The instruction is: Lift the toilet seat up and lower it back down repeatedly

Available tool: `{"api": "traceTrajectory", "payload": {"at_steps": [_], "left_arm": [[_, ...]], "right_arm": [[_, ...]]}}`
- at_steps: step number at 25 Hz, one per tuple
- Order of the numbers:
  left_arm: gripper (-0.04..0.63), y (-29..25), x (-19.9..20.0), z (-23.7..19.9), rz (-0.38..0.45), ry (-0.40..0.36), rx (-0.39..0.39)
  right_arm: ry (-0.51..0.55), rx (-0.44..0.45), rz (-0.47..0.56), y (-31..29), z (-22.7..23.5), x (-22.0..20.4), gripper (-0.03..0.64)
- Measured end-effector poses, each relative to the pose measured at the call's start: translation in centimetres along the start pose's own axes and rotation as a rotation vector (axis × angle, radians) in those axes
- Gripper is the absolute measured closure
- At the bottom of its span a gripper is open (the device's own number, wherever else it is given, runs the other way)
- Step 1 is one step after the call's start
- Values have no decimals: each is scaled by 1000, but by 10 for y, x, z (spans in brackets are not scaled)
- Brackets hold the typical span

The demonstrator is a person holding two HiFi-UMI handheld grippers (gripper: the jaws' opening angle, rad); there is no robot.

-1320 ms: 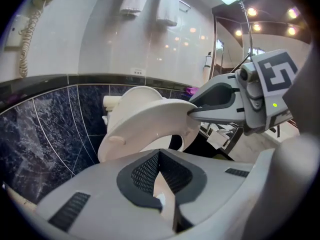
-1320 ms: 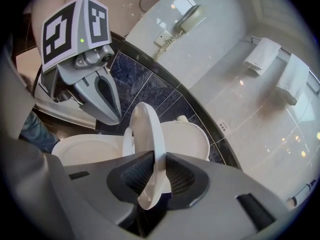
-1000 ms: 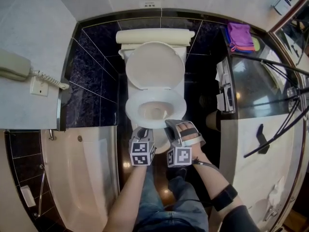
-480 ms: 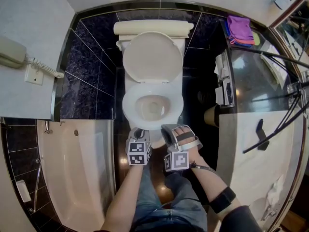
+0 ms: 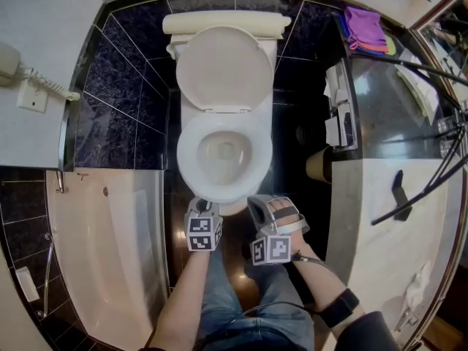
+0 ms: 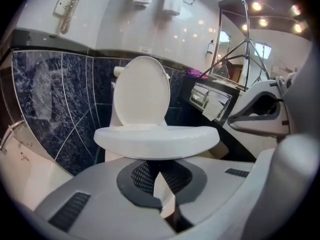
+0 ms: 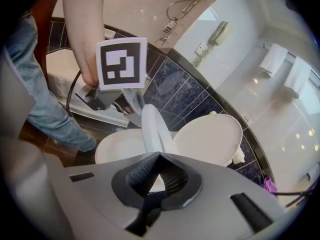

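Observation:
The white toilet seat [image 5: 189, 168] lies flat on the bowl, and the lid [image 5: 218, 68] stands raised against the tank. My left gripper [image 5: 204, 205] is at the seat's front edge, its pads together; the seat's rim [image 6: 155, 140] fills the view just beyond its tips [image 6: 158, 169]. My right gripper [image 5: 257, 203] hovers beside it, right of the bowl's front. Its jaws have just been closing and now meet [image 7: 160, 158] with nothing between them. From there the left gripper's pale fingers [image 7: 150, 129] stand in front of the seat [image 7: 112, 146] and lid [image 7: 210, 136].
A bathtub [image 5: 110, 247] runs along the left, with a wall phone [image 5: 9, 63] above it. A counter [image 5: 380, 218] with black tripod legs [image 5: 424, 189] is at the right. A paper roll [image 5: 316, 165] and a purple cloth [image 5: 363, 29] sit right of the toilet. Dark tiles surround the tank.
Both grippers have sunk and moved in toward the bowl's front rim. The right gripper's jaws have closed. Seat and lid have not moved.

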State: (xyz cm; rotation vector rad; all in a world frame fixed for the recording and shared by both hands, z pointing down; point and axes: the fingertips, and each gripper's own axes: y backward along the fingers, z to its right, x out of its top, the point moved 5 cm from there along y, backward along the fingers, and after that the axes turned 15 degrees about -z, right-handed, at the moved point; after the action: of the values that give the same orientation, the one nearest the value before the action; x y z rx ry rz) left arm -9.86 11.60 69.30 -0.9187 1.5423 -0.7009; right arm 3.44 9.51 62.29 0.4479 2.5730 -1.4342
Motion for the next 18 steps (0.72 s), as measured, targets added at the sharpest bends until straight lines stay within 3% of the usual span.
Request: {"api": "traceTrajectory", "payload": {"at_steps": [8, 18], "left_arm": [[598, -45, -84, 9, -109, -71, -34], [598, -115, -170, 1, -267, -124, -67]], "right_arm": [[-322, 12, -69, -58, -14, -51, 598], [-410, 41, -120, -108, -45, -81, 598]]}}
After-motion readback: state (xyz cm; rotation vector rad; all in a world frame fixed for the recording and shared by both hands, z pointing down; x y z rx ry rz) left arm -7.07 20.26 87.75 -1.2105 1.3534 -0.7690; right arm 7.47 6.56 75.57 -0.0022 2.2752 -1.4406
